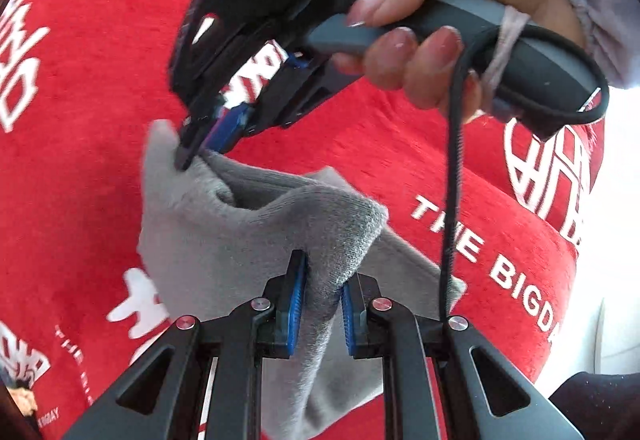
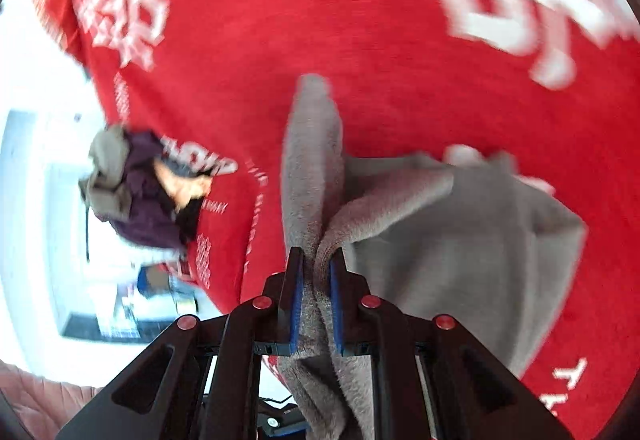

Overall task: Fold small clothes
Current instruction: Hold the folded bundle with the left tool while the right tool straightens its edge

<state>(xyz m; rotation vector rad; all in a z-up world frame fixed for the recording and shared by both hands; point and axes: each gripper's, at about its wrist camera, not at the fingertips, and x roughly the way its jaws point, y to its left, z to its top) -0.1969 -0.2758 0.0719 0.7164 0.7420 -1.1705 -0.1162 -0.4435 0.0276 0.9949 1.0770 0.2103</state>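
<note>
Two claws, the left gripper (image 1: 320,304) and right gripper (image 2: 316,300), each pinch the gray sock (image 1: 240,232) tight, lifting it over the red blanket (image 1: 100,79) to fold.

A red cloth (image 1: 100,87) with white lettering covers the surface; beyond its edge, white floor (image 2: 36,199).

A plain grey sock (image 1: 256,236) lies over a red cloth (image 1: 100,87) printed with white lettering; the black tongs (image 1: 320,308) carry blue pads (image 1: 297,304)

Home: red printed blanket (image 1: 100,51), clothes pile (image 2: 132,195)
</note>
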